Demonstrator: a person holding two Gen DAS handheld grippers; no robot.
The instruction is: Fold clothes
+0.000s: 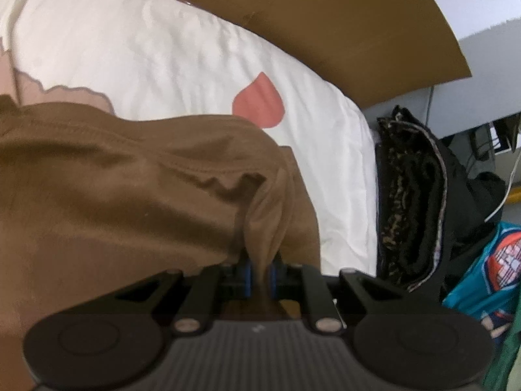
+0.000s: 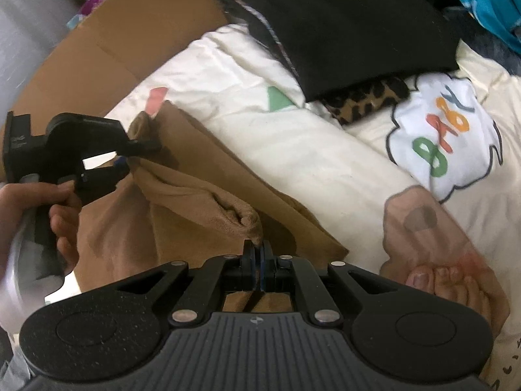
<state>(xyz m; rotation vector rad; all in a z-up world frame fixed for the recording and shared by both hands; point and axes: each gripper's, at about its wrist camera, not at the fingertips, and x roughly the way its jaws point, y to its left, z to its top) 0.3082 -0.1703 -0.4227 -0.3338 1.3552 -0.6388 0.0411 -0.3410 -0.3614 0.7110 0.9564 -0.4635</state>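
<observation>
Both the left gripper (image 1: 259, 275) and right gripper (image 2: 257, 254) had jaws pinching corners of the brown garment (image 2: 182, 202), hanging above the white bedspread (image 2: 293, 150); laying it well required equal tension and matched edges.

I count one brown garment (image 2: 182, 195), pinched at two separate corners. I count two grippers: one left gripper (image 2: 125, 159) and one right gripper (image 2: 257, 254). One hand (image 2: 35, 202) is visible. I count one white quilt (image 1: 156, 62), one cardboard sheet (image 1: 342, 16), one black folded garment (image 2: 351, 26) and one leopard-print item (image 2: 364, 97). One bare foot (image 2: 456, 280) shows.
</observation>
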